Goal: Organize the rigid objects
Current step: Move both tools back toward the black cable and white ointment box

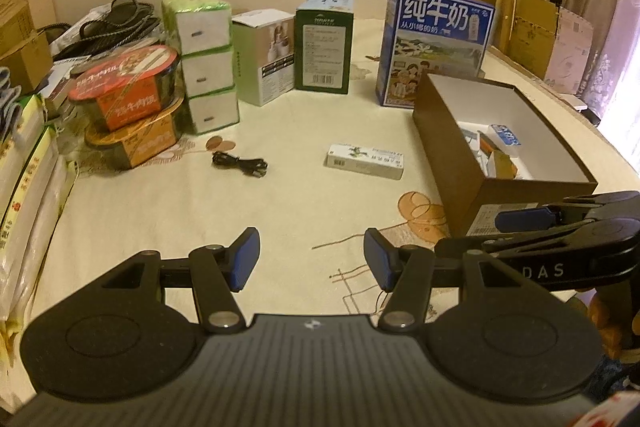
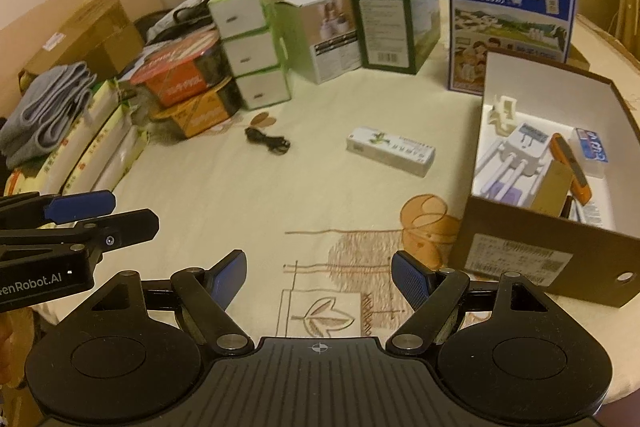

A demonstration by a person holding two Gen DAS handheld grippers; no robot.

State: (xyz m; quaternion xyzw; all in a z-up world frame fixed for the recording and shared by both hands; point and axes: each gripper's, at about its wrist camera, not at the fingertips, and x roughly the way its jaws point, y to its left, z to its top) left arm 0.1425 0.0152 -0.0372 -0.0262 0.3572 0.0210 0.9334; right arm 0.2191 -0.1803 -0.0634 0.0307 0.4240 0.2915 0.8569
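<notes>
A: Status? Both the left gripper [image 1: 311, 259] and right gripper [image 2: 318, 281] have jaws spread, empty

B: The small white carton [image 2: 391, 151] lies mid-table [image 2: 224, 195], beside the brown box [image 2: 536, 255]. Span its narrow sides squarely, then close

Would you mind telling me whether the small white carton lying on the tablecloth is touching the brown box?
Apart. The right wrist view shows bare tablecloth between the small white carton and the brown box.
</notes>
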